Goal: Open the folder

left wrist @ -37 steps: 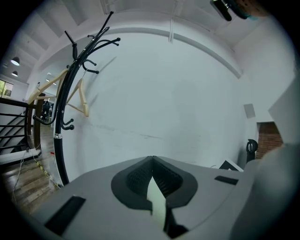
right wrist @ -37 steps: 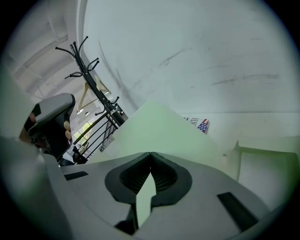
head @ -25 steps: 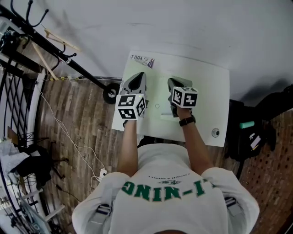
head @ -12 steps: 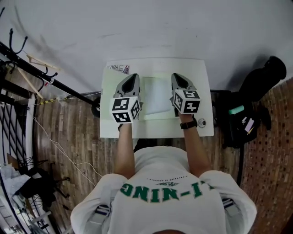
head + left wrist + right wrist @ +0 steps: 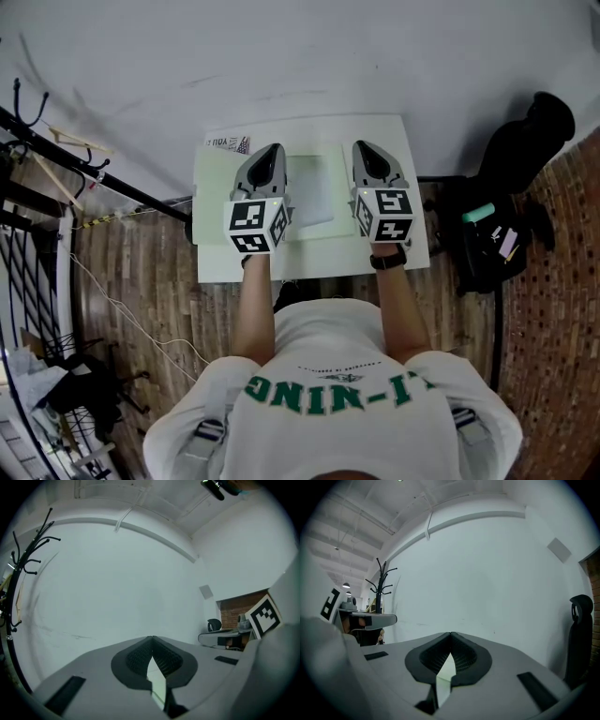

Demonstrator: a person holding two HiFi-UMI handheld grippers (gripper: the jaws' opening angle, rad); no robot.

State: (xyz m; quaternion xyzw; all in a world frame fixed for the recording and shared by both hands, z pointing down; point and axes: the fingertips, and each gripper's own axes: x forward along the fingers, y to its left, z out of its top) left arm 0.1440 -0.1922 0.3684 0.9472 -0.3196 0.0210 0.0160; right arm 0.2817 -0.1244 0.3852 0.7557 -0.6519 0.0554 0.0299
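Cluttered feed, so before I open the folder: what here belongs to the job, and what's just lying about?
Job:
folder
left gripper, shut
right gripper, shut
table

Lying about:
printed label at the table corner
coat rack
black chair
black bag

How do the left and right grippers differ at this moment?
The left gripper is left of the folder, the right gripper right of it. The wrist behind the right gripper wears a black watch; that behind the left gripper is bare. Both are shut, empty, facing the wall.
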